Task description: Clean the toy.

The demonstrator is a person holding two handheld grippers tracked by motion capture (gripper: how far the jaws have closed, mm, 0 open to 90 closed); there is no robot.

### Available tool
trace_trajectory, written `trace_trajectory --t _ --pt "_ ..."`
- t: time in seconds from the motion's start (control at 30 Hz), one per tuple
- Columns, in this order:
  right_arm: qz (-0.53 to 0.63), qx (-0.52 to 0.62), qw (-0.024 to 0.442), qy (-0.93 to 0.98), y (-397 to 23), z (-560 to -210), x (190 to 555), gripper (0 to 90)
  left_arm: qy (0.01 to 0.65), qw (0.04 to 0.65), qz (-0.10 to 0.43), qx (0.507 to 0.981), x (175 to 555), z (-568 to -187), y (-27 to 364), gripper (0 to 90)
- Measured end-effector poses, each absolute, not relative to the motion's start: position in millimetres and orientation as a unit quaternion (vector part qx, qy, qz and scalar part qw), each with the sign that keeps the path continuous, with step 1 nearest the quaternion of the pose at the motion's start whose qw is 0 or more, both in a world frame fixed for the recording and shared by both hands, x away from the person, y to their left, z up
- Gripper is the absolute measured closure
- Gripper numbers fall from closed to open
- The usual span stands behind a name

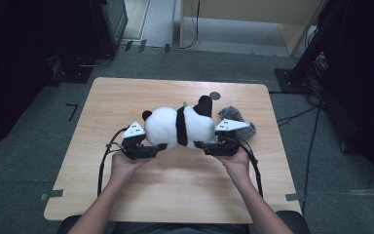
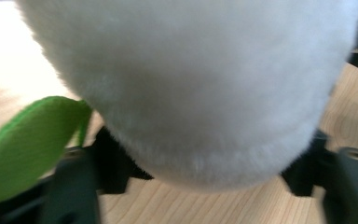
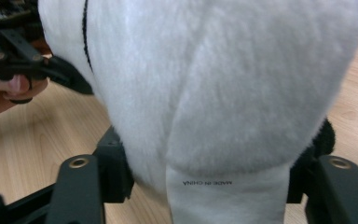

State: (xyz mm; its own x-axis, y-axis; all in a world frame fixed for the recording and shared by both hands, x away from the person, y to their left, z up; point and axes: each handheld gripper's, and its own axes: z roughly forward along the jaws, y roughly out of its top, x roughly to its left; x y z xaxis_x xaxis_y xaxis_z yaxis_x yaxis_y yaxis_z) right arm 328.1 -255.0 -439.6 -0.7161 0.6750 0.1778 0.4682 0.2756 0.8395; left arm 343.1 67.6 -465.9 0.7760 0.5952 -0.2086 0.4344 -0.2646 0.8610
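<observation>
Table [image 1: 175, 195]: wood, under both grippers. Panda [image 1: 177, 126]: plush, lying on its side between the grippers, one at each end. Grey cloth lump [image 1: 236, 117] just behind right gripper, untouched.

Left gripper [image 1: 161, 146]: jaws straddling panda's white rounded end, fur bulging between them and apparently pinched; green felt leaf [image 2: 23, 140] beside one jaw. Reads as gripping panda.

Right gripper [image 1: 198, 145]: jaws either side of panda's other end, sewn label [image 3: 207, 183] hanging between them, fur pressed against both inner faces. Reads as gripping panda, hold looser than left by the look of it.

Step in hand, by judgement: two-ended grasp on panda, toy on table, not yet lifted.

Next move calls for: firm both holds first, then raise both hands evenly to avoid fur slipping out; keep clear of cloth behind right gripper.
</observation>
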Motion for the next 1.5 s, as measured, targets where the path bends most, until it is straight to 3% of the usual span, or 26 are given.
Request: trace_trajectory --t 0.2,0.33,0.5,0.6,0.67,0.77,0.93,1.03,1.3,1.5 --pt "0.487 0.333 0.114 0.800 -259.5 -439.2 330.1 23.9 0.331 0.525 0.041 0.783 344.9 -460.3 74.7 55.2" --pt "0.495 0.314 0.117 0.802 -264.5 -438.9 330.6 22.5 0.345 0.538 0.026 0.768 348.6 -455.0 82.8 56.5" --pt "0.491 0.306 0.151 0.802 -272.8 -434.9 326.1 27.4 0.365 0.559 0.008 0.744 353.5 -450.0 101.5 56.6" --pt "0.491 0.289 0.153 0.808 -279.6 -434.3 324.7 37.0 0.367 0.561 -0.010 0.742 354.8 -448.1 104.5 56.2" --pt "0.485 0.273 0.163 0.815 -277.5 -434.7 323.3 37.1 0.368 0.554 -0.027 0.746 355.2 -449.6 100.8 55.5" --pt "0.475 0.258 0.171 0.824 -270.1 -436.7 320.8 43.0 0.372 0.536 -0.036 0.757 355.4 -454.5 90.2 52.7" --pt "0.449 0.271 0.163 0.836 -265.8 -442.7 321.9 44.7 0.374 0.528 -0.021 0.762 356.7 -461.3 86.4 35.4" --pt "0.446 0.277 0.155 0.837 -265.2 -444.2 322.8 45.5 0.381 0.523 -0.026 0.762 358.4 -465.9 86.1 30.3" --pt "0.451 0.306 0.111 0.831 -266.6 -448.2 322.2 46.7 0.401 0.498 -0.049 0.767 360.6 -476.7 84.7 24.9" --pt "0.437 0.313 0.118 0.835 -264.4 -458.1 326.5 47.5 0.420 0.476 -0.039 0.772 365.1 -489.7 84.0 24.0"
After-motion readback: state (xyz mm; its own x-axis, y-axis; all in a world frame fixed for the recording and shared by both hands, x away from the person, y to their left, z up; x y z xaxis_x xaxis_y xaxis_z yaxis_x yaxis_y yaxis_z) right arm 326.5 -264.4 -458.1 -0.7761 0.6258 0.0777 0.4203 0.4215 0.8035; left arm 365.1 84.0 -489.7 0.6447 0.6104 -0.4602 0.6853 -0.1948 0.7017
